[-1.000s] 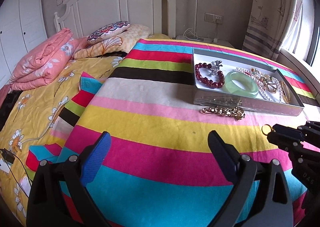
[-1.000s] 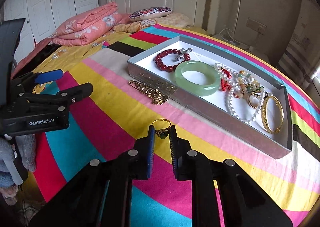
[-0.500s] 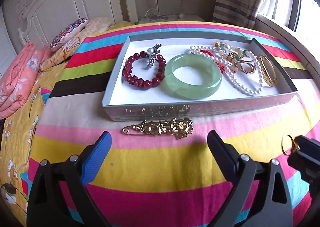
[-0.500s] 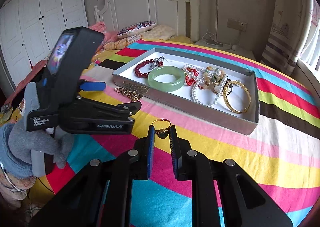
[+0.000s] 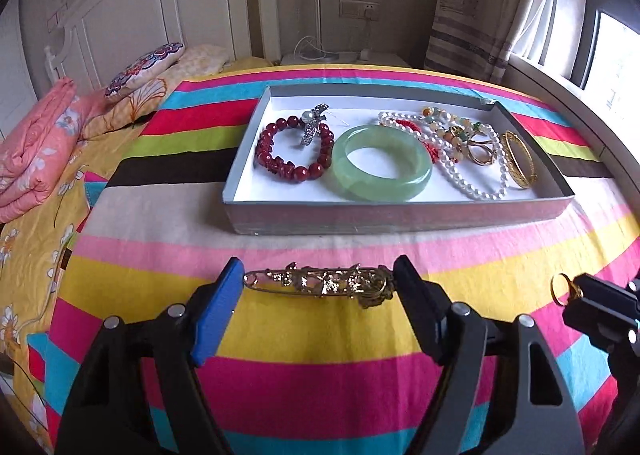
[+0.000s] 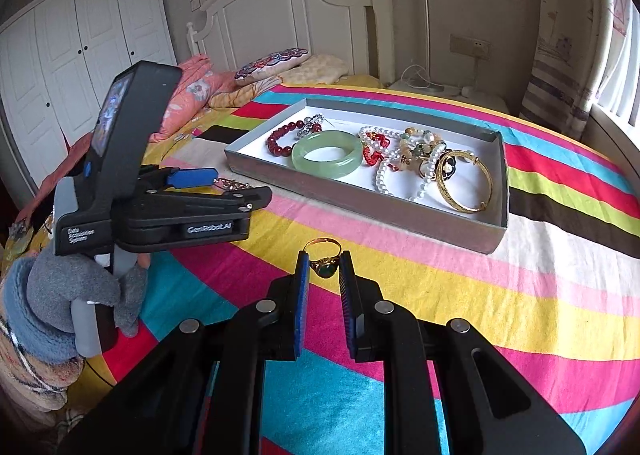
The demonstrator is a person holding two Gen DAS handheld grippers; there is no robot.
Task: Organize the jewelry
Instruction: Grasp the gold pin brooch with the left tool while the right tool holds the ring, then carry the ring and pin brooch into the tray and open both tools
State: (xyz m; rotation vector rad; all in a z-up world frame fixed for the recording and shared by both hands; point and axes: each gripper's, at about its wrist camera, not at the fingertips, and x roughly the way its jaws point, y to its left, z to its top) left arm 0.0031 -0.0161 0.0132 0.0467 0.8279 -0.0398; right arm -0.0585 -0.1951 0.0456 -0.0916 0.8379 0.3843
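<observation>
The left tongs (image 5: 320, 287) have just been closing around the gold brooch (image 5: 320, 283), which lies on the striped bed (image 5: 320, 335) in front of the tray (image 5: 400, 215); whether the pads press it I cannot tell. The right tongs (image 6: 323, 267) pinch a gold ring (image 6: 323, 257) above the bed.

Brooch (image 5: 320, 282) lies before tray (image 5: 396, 217) on bedspread (image 5: 320, 335).

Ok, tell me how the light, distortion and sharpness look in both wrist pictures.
Left wrist view: daylight blows out the window, the bed bulges from fisheye, the brooch and tray are sharp. Right wrist view: soft light, dark corners, the ring crisp, the wardrobe bowed.
</observation>
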